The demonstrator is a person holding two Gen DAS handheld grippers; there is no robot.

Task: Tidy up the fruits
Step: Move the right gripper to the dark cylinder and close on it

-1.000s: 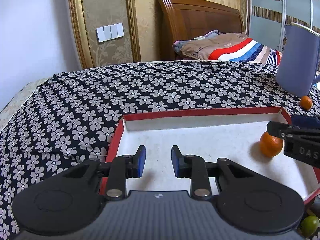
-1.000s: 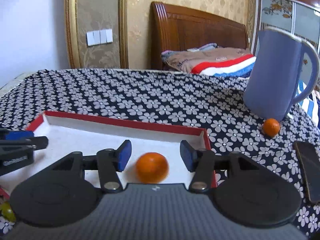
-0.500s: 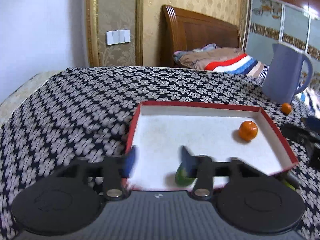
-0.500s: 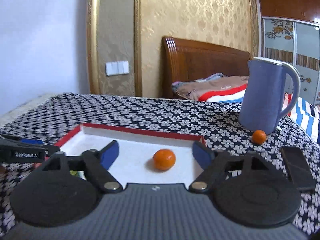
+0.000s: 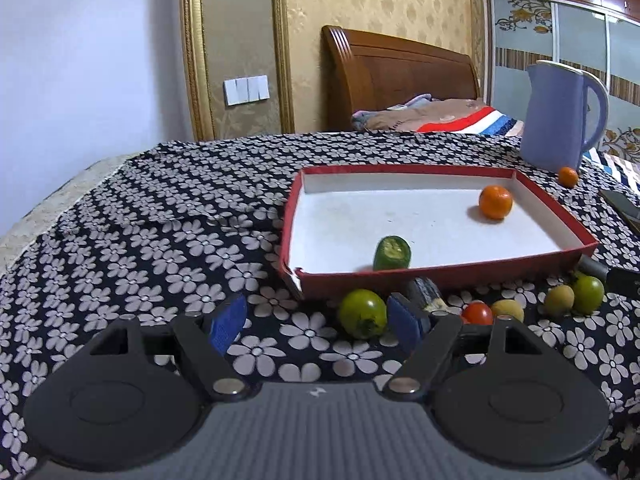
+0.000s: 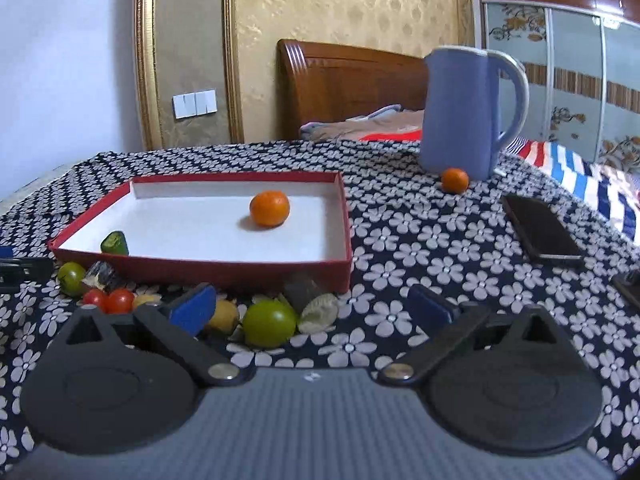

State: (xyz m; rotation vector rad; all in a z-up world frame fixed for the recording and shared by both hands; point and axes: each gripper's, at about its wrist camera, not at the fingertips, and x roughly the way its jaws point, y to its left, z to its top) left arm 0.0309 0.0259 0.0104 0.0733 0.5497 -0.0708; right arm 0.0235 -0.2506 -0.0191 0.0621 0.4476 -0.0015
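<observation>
A red-walled tray (image 5: pixel 440 272) (image 6: pixel 224 266) with a white floor holds an orange tangerine (image 5: pixel 495 201) (image 6: pixel 269 209) and a cut green piece (image 5: pixel 392 253) (image 6: pixel 114 243). Loose fruit lies on the cloth before its near wall: green fruits (image 5: pixel 362 313) (image 6: pixel 269 323), red tomatoes (image 5: pixel 477 313) (image 6: pixel 119 301), yellowish ones (image 5: pixel 507 309) (image 6: pixel 224 316). Another tangerine (image 5: pixel 567 176) (image 6: pixel 454 180) sits by the blue jug. My left gripper (image 5: pixel 316 328) and right gripper (image 6: pixel 312 312) are both open and empty, held short of the tray.
A tall blue jug (image 5: pixel 560 116) (image 6: pixel 468 112) stands behind the tray at the right. A dark phone (image 6: pixel 538 229) lies right of the tray. The flowered cloth (image 5: pixel 160 240) covers the table; a bed and headboard (image 5: pixel 396 80) lie beyond.
Both grippers have drawn back from over the tray and opened wider. The green piece and the right gripper's tangerine now lie free in the tray. Loose fruit has come into view.
</observation>
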